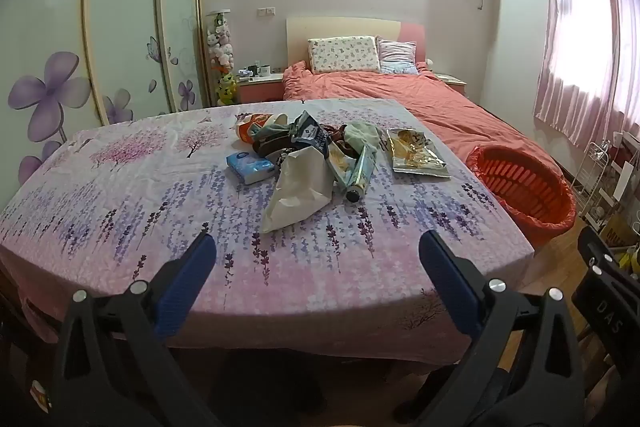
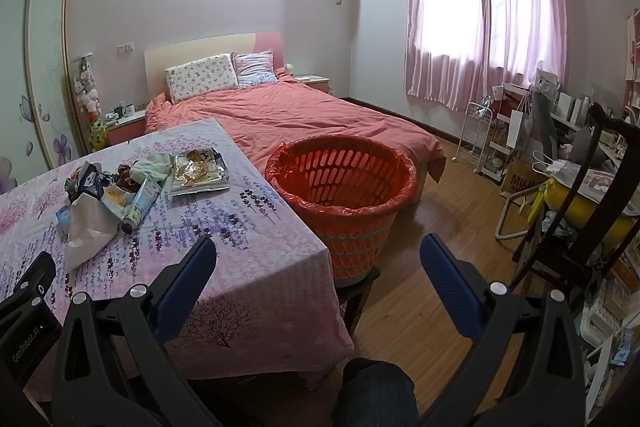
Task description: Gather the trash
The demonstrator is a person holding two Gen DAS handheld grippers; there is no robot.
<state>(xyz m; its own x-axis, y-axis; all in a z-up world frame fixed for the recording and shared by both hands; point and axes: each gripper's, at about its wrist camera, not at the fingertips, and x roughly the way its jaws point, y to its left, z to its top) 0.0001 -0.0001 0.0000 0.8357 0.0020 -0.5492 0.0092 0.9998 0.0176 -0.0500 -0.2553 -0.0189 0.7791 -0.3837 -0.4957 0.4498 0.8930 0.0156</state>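
Across the room the bed [image 2: 304, 115] is sitting behind everything, and nearer you the surface [image 1: 120, 195] under its lavender-print cloth is carrying the trash. Beside its right edge the orange basket [image 2: 340, 187], lined with a red bag, is standing on a dark stool, touching nothing on the cloth. Mid-surface the trash pile [image 1: 304, 155] is lying heaped: crumpled white paper bag [image 1: 300, 187], a tube [image 1: 360, 175], dark snack wrappers, with a flat gold foil packet [image 1: 416, 155] just right of it and a blue tissue pack [image 1: 250, 167] just left. You're hovering the left hand-held gripper [image 1: 318, 251] released, nothing between its pads, short of the pile; the right hand-held gripper [image 2: 318, 255] is likewise released and empty, aimed toward the basket. Probably you're starting: take the loose outer piece first, pinching a raised fold, not pressing flat into the cloth.
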